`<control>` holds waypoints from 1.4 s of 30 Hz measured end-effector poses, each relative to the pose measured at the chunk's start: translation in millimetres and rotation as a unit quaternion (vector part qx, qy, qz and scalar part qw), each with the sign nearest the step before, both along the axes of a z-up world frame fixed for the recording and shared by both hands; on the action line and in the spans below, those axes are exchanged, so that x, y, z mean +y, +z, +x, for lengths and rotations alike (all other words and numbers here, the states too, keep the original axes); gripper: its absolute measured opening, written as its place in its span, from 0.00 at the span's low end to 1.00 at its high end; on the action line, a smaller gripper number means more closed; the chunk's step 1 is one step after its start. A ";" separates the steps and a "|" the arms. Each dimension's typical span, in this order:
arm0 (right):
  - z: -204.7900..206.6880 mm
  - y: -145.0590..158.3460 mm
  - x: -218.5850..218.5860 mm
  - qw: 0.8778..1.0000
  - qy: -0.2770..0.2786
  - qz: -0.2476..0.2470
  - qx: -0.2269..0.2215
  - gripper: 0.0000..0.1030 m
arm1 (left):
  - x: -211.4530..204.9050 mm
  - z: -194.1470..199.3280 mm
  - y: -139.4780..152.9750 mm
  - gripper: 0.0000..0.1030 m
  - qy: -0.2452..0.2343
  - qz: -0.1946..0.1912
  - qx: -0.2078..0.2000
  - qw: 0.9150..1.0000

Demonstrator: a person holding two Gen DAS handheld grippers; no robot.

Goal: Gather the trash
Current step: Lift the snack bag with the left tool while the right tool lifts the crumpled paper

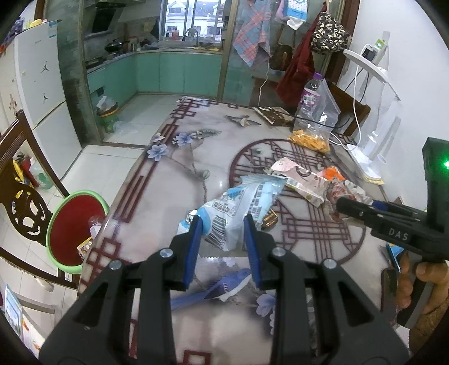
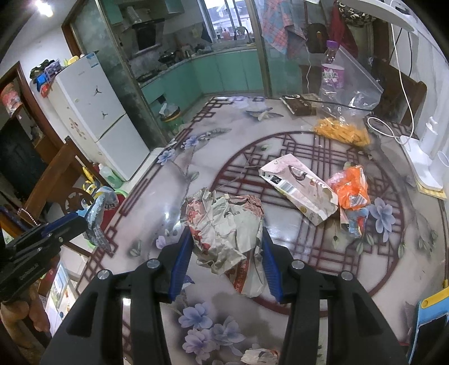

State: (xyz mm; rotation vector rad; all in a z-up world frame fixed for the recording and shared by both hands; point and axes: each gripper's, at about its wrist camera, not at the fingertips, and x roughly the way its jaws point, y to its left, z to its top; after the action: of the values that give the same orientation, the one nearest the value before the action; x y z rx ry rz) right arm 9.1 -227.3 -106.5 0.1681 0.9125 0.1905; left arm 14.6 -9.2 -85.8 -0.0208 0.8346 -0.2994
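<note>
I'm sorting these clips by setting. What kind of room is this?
Likely a home dining area open to a kitchen: a patterned table, a white fridge, and green cabinets under a window.

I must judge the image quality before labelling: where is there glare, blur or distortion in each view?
Left wrist view: strong fisheye bending at the edges, the window is overexposed, the glossy table looks slightly smeared. Right wrist view: a bright ceiling light flares, a white glare patch lies on the table beside the crumpled wrapper, and the corners are dark.
</note>
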 end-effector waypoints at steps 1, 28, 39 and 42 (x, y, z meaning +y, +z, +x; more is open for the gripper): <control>0.1 0.3 1.1 1.000 0.000 0.001 0.000 0.44 | 1.8 0.6 0.4 0.29 0.001 0.000 0.000 1.000; 29.4 -12.8 96.6 0.996 -0.085 -0.017 0.039 0.46 | 77.2 101.3 -113.4 0.74 -0.153 0.020 0.136 0.979; 13.1 -17.6 73.7 0.987 -0.143 -0.031 0.064 0.47 | 25.0 122.2 -161.2 0.60 -0.195 0.045 0.162 0.966; 11.1 -16.2 71.7 0.986 -0.150 -0.033 0.063 0.47 | 23.8 124.4 -159.1 0.44 -0.193 0.042 0.160 0.967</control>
State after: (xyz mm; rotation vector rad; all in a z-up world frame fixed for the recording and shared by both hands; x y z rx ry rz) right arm 20.1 -155.6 -122.7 0.2566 1.0066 -0.1304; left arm 139.0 14.5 -244.9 0.1789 1.1732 -0.6397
